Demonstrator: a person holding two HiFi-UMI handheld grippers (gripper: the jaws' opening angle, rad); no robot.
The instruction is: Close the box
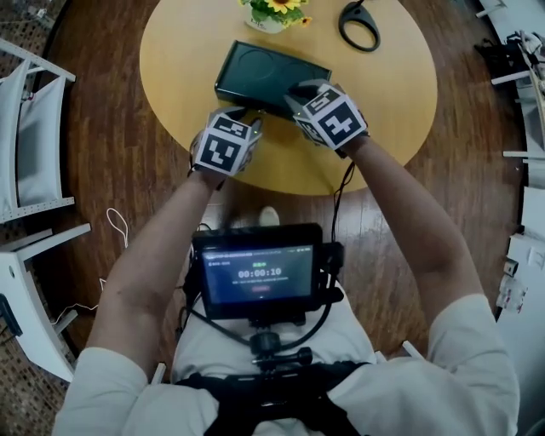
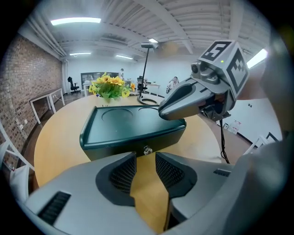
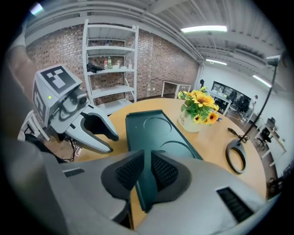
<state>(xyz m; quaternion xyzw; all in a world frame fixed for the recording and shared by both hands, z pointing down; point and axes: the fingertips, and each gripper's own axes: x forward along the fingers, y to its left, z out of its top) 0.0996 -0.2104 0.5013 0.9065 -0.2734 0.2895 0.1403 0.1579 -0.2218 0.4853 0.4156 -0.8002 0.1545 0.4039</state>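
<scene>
A dark green metal box [image 1: 255,72] lies on the round wooden table [image 1: 387,94] with its lid down flat. My left gripper [image 1: 253,121] hovers at the box's near long side. In the left gripper view the box [image 2: 133,124] shows a small lock knob [image 2: 147,149] just beyond my left gripper [image 2: 146,158], which is open with only table showing in the gap. My right gripper [image 1: 298,92] is over the box's near right corner. In the right gripper view the jaws of my right gripper [image 3: 147,158] stand slightly apart, with the lid [image 3: 151,126] showing through the gap below them.
A pot of yellow flowers [image 1: 274,13] stands behind the box at the table's far edge. A black ring-shaped base [image 1: 359,25] lies at the far right. White chairs [image 1: 34,128] stand left of the table. A monitor [image 1: 260,272] hangs at the person's chest.
</scene>
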